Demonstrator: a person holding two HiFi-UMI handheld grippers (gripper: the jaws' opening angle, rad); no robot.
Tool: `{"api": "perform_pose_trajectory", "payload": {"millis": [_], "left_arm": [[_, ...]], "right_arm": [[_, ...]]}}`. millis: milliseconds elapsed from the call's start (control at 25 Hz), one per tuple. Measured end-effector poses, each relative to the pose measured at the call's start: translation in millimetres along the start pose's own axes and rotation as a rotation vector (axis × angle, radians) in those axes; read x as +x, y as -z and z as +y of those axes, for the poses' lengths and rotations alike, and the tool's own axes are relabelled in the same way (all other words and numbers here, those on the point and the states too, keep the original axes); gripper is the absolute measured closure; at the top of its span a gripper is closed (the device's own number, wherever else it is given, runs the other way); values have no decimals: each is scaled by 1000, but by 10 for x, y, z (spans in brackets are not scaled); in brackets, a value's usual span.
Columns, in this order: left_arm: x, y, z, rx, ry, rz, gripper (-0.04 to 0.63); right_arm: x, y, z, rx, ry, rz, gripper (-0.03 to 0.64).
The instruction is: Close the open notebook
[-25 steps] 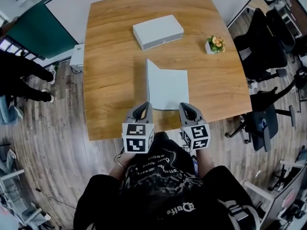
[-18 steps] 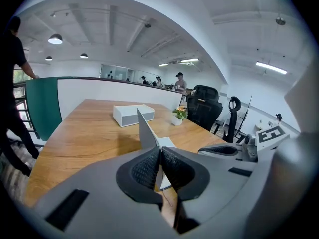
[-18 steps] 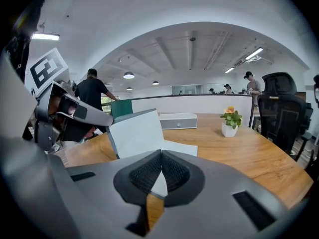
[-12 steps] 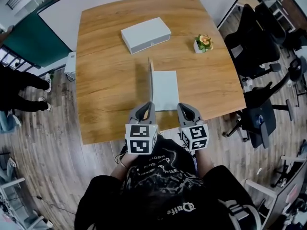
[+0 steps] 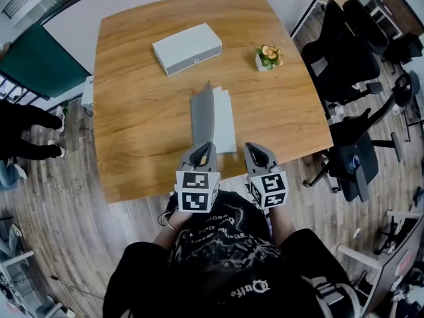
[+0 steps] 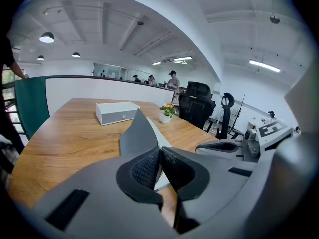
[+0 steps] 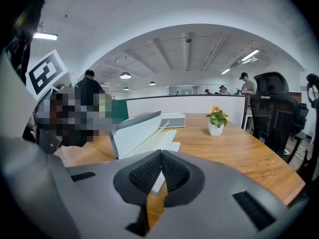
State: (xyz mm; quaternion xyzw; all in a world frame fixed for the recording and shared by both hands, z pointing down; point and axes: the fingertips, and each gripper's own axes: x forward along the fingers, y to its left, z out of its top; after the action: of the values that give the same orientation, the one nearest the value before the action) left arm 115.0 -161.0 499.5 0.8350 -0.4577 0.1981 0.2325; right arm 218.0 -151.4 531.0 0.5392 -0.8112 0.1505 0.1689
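Centre of frame, on the surface [image 5: 132, 78]: notebook [image 5: 226, 121], long axis running up-frame, cover [image 5: 203, 111] near upright | left gripper [image 5: 201, 152] just below cover, nearer | right gripper [image 5: 255, 152] lower right | both fingers clenched, empty

the person wears a black t-shirt [image 5: 218, 270] with pale lettering and line print on it. the left gripper [image 5: 206, 146] and right gripper [image 5: 254, 148] share one build: smooth grey plastic shells that taper to rounded tips, each with a dark, elongated opening along the top. behind each shell sits a white marker cube [image 5: 197, 191] printed with bold black square patterns on its faces. seen close, the jaws carry black pads [image 6: 146, 167] with a fine cross-hatched texture, and dark rectangular recesses are cut into the grey housing.
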Motion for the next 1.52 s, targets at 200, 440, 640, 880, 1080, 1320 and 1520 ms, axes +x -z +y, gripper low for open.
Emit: {"api": "perform_pose_trajectory", "payload": {"millis": [200, 440, 640, 880, 1080, 1320, 1520], "left_arm": [[134, 81, -116, 0, 25, 29, 560], [316, 173, -245, 37, 58, 64, 561], [487, 267, -373, 20, 103, 106, 560], [648, 388, -462, 20, 118, 158, 560], [792, 475, -511, 36, 116, 187, 560], [942, 614, -563, 31, 122, 244, 560], [1031, 704, -599, 42, 123, 272, 560]], "right_arm": [[-52, 83, -114, 12, 16, 9, 609], [-81, 117, -157, 13, 22, 24, 609], [-129, 167, -232, 1, 34, 38, 609], [-168, 276, -237, 15, 24, 65, 609], [-178, 336, -261, 13, 21, 81, 609], [-239, 391, -316, 31, 23, 87, 609], [-269, 402, -391, 78, 29, 75, 609]]}}
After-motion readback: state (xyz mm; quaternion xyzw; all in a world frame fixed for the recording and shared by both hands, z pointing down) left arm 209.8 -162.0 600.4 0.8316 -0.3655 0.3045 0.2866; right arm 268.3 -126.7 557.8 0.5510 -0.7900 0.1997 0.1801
